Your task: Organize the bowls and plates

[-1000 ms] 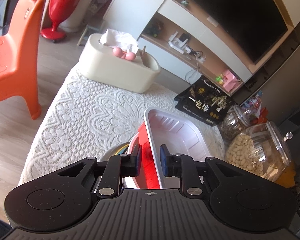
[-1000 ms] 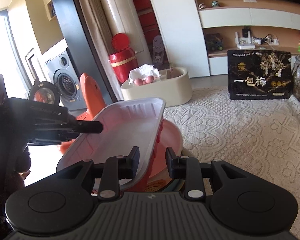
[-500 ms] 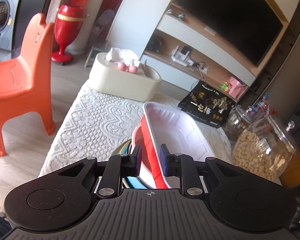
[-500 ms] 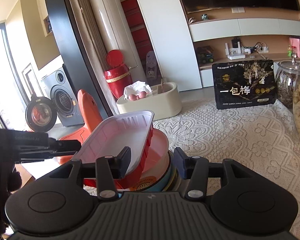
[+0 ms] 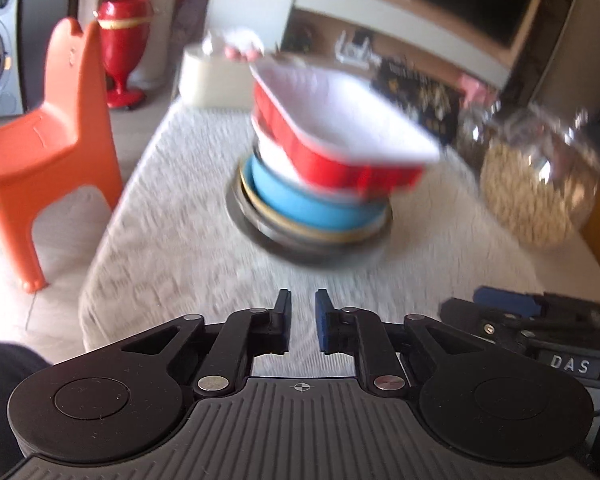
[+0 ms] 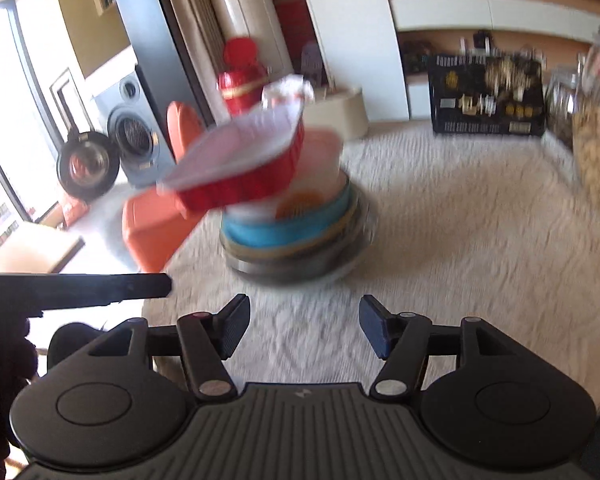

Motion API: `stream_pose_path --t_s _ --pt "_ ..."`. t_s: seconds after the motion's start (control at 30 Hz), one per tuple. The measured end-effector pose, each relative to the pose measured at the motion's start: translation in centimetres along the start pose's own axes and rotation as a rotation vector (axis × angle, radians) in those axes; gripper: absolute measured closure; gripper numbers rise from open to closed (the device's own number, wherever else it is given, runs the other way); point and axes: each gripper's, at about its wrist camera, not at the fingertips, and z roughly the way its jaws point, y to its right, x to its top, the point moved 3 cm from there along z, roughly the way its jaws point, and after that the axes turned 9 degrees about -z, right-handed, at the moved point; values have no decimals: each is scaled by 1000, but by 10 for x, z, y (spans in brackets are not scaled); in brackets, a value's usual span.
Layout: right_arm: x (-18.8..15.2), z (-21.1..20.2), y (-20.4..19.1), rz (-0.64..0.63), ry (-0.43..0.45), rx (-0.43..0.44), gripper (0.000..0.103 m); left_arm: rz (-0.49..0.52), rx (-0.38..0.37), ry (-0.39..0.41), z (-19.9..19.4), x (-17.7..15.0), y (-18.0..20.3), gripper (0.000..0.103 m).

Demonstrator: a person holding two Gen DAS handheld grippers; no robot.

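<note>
A stack of dishes stands on the lace tablecloth (image 5: 172,240): a dark bowl (image 5: 312,248) at the bottom, a blue bowl (image 5: 312,208) above it, white and pink dishes, and a red tray with a white inside (image 5: 340,136) tilted on top. The stack also shows in the right wrist view, with the red tray (image 6: 244,176) leaning left over the blue bowl (image 6: 284,232). My left gripper (image 5: 302,320) is nearly shut, empty, and held back from the stack. My right gripper (image 6: 302,330) is open, empty, and also back from the stack. Both views are blurred.
An orange chair (image 5: 48,148) stands left of the table. A cream tissue box (image 5: 212,80) and a black box (image 6: 486,96) sit at the far edge. Glass jars of snacks (image 5: 540,184) stand at the right. The right gripper's body (image 5: 540,328) shows at lower right.
Both grippers let go of the red tray and pulled back from the stack. The right gripper's jaws opened wide. The tray now rests tilted on top of the stack.
</note>
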Motion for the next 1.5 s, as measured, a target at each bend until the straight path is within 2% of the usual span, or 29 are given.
stream_pose_path --t_s 0.1,0.23,0.33,0.5,0.77,1.5 --pt "-16 7 -1 25 -58 -23 42 43 20 -8 8 -22 14 89" --pt "-21 2 -6 9 -79 -66 42 104 58 7 5 -37 30 89" --pt "-25 2 -5 18 -99 -85 42 104 107 30 -1 -36 32 89" --pt "-28 5 -5 30 -116 -70 42 73 77 -27 -2 -41 33 89" --pt "-32 11 -7 34 -151 -51 42 61 102 -65 3 -43 31 89" --pt "-27 -3 -13 -5 -83 -67 42 75 87 -3 -6 -42 33 89"
